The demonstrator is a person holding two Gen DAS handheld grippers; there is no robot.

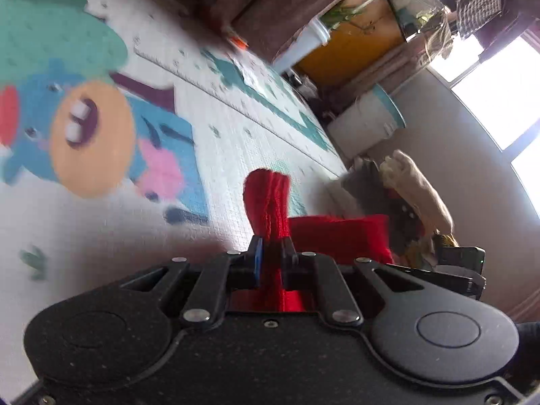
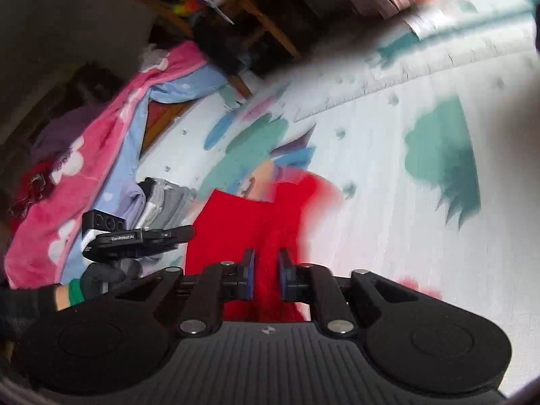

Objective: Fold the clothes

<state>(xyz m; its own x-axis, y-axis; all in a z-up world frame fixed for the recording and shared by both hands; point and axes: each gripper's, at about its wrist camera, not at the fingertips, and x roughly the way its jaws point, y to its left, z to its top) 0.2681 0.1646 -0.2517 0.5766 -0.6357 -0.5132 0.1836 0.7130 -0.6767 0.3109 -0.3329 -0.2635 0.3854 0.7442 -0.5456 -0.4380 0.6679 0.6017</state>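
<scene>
A red knitted garment (image 1: 270, 202) is pinched between the fingers of my left gripper (image 1: 271, 253), with a bunched end sticking out past the tips and more red cloth (image 1: 337, 239) stretching right. In the right wrist view the same red garment (image 2: 243, 222) hangs over the play mat (image 2: 405, 236). My right gripper (image 2: 266, 273) is shut on a fold of it. The left gripper (image 2: 135, 239) shows at the left, held by a gloved hand (image 2: 101, 276).
A cartoon-print foam play mat (image 1: 236, 118) lies under everything. A heap of clothes (image 1: 411, 195) and a white bin (image 1: 368, 128) stand at its edge. A pink and blue blanket (image 2: 84, 175), folded grey clothes (image 2: 165, 199) and wooden chair legs (image 2: 266, 30) are at the left.
</scene>
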